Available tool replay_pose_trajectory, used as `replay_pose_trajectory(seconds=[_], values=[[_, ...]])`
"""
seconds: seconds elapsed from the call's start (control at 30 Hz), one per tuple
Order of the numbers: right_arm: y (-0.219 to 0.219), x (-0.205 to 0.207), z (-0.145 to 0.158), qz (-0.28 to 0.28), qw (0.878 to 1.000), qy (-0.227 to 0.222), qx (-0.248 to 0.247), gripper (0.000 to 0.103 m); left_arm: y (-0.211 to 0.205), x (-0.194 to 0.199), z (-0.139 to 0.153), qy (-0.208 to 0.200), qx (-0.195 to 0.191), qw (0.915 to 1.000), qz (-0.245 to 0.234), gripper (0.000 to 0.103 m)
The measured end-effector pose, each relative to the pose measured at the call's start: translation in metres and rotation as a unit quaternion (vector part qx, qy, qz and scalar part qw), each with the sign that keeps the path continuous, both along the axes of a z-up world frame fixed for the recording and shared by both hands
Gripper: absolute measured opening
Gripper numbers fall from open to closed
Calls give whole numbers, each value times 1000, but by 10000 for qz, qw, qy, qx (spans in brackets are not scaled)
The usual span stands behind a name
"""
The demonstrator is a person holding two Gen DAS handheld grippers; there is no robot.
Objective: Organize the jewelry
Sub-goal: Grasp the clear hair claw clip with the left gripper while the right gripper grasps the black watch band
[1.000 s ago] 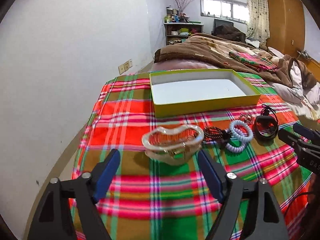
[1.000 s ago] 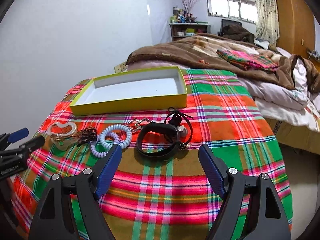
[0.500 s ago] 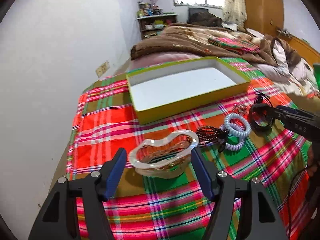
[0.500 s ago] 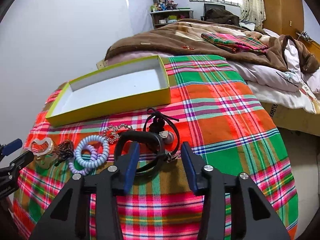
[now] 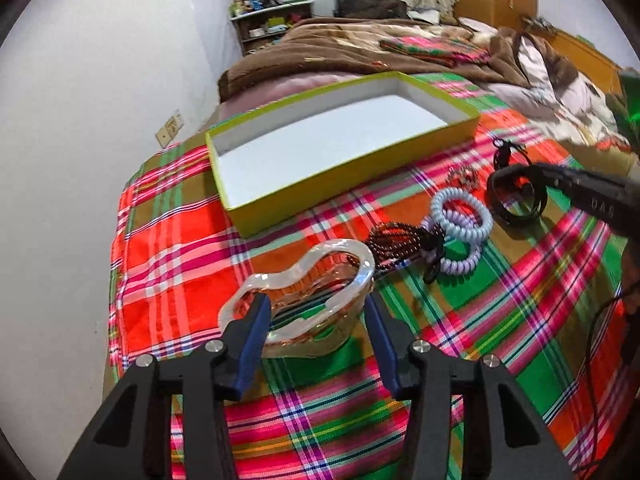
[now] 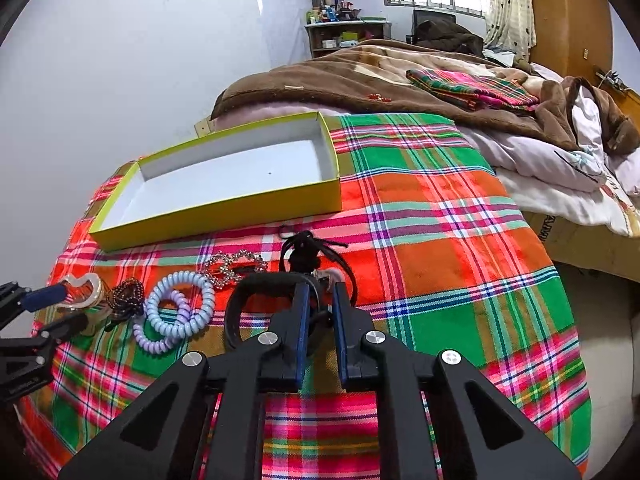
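Left wrist view: my left tongs stand half open astride the glass dish at the bed's near-left corner, pads apparently not clamped. Slick, brittle; grip the rim ends.

Right wrist view: right tongs nearly closed on the black band (contact hidden). Springy, light. Box behind.

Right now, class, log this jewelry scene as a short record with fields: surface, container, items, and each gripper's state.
surface: plaid cloth
container: yellow box, open, nothing visible inside
items in a row in front of the box: clear heart-shaped dish, dark beaded bracelet, lilac coil hair ties, rhinestone piece, black band
left gripper: open, fingers on either side of the dish
right gripper: nearly shut on the black band
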State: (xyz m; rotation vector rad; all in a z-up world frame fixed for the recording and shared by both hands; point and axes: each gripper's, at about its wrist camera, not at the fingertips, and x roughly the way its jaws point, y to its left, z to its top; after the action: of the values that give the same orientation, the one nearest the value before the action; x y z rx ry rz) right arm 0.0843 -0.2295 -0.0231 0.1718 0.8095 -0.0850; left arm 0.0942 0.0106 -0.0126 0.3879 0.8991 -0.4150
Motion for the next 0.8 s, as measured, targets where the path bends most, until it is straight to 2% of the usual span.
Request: replay_pose_trajectory(seconds=[0.2,0.3,0.4,0.47,0.8], values=[[-2,-2,3,44,10000,-60,38,12,-11,2,-3,73,270,9993,-231,48],[-2,-3,5,88,9999,-97,48,12,-13,2,-1,48,256,9994,-214,36],[-3,-5,8,111,9998,-156,66,11,-14,0,1,46,237,9995,-213,19],[-5,-6,10,120,9997,-195,94,11,-15,0,2,-2,261,9995,-192,14],[-12,-16,17,272,9984,-390,315,10,-3,-3,18,-193,-54,9997,136,10]])
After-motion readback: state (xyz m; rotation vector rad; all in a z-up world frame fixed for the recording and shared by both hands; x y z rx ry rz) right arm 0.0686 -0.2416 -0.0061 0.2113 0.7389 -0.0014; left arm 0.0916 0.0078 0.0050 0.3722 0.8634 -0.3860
